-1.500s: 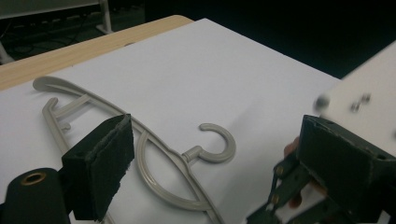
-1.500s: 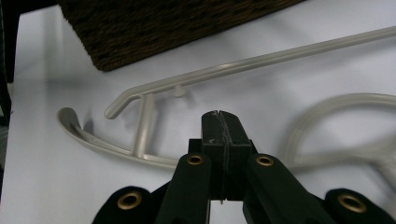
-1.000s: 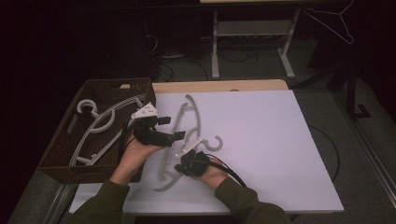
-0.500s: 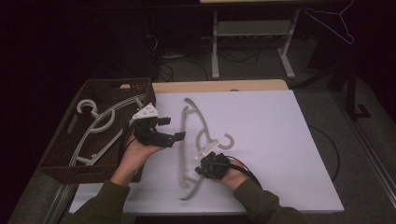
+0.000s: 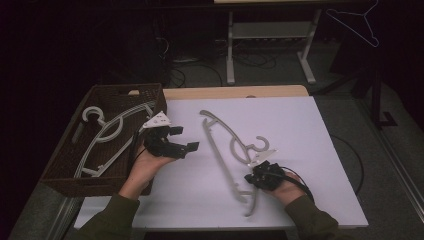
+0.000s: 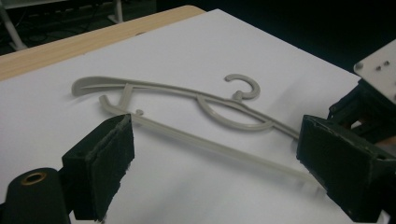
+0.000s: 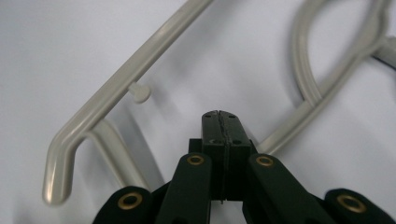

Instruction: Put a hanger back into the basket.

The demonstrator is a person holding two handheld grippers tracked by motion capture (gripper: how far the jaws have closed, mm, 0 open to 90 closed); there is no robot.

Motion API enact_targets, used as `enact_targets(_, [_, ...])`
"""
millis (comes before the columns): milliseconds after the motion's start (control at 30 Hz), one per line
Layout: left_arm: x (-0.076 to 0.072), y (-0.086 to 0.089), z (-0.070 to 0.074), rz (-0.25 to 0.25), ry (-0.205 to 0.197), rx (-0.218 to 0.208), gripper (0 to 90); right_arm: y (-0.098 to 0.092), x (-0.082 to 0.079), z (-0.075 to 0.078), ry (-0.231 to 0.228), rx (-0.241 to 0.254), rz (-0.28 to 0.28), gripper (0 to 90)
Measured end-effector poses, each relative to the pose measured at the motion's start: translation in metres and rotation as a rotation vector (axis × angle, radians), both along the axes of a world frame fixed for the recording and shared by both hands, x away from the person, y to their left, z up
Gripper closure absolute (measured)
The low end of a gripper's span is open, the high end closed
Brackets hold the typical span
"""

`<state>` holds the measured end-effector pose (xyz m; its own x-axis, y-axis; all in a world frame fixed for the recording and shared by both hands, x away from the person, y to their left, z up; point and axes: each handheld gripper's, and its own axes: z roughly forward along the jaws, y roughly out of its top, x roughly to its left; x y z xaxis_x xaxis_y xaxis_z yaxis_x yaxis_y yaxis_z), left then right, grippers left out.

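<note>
1. High view: one grey hanger (image 5: pixel 231 150) flat on the white table sheet (image 5: pixel 310 150), hook toward the right side. Right gripper (image 5: pixel 260 176) sits at the lower end of it, near the table's front edge. Left gripper (image 5: pixel 172 142) is held beside the brown basket (image 5: pixel 65 177), well apart from the table hanger. The basket holds more grey hangers (image 5: pixel 107 135), looks like two (overlapping, can't count for sure).
2. Left gripper view: jaws wide apart, nothing between the pads, hovering over the sheet. Whole hanger (image 6: pixel 187 105) lies beyond them, hook at right. The other gripper's grey plate (image 6: pixel 378 65) pokes in at the right edge. Wooden table edge (image 6: pixel 70 46) at the back.
3. Right gripper view: close-up the others lack. Right gripper (image 7: pixel 220 122) has its pads pressed flat together, holding nothing, tip in the gap between the hanger's (image 7: pixel 140 70) bars, one bar passing just beside it. Small peg (image 7: pixel 139 91) on the bar (not visible from above).
</note>
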<state>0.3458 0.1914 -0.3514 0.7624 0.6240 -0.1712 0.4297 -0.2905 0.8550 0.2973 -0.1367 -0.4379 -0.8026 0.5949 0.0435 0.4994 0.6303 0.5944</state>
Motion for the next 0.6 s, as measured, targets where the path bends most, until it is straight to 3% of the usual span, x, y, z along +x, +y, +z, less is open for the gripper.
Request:
enact_targets(67, [0.0, 0.0, 0.0, -0.001, 0.0, 0.0, 11.0, -0.008, 0.001, 0.001, 0.003, 0.013, -0.018, 89.7])
enact_targets(133, [0.0, 0.0, 0.0, 0.0, 0.0, 0.0, 11.0, -0.01, 0.003, 0.007, 0.01, 0.073, -0.047, 83.9])
enact_targets(333, [0.0, -0.002, -0.001, -0.005, 0.001, 0.003, 11.0, 0.009, 0.015, 0.022, -0.011, 0.213, -0.087, 62.2])
enact_targets(433, [0.0, -0.003, -0.001, -0.007, 0.0, 0.007, 11.0, 0.029, 0.022, 0.021, -0.007, 0.225, -0.079, 58.0])
enact_targets(600, [0.0, -0.002, -0.001, -0.006, 0.0, 0.004, 11.0, 0.053, 0.037, 0.011, 0.024, 0.19, -0.108, 53.1])
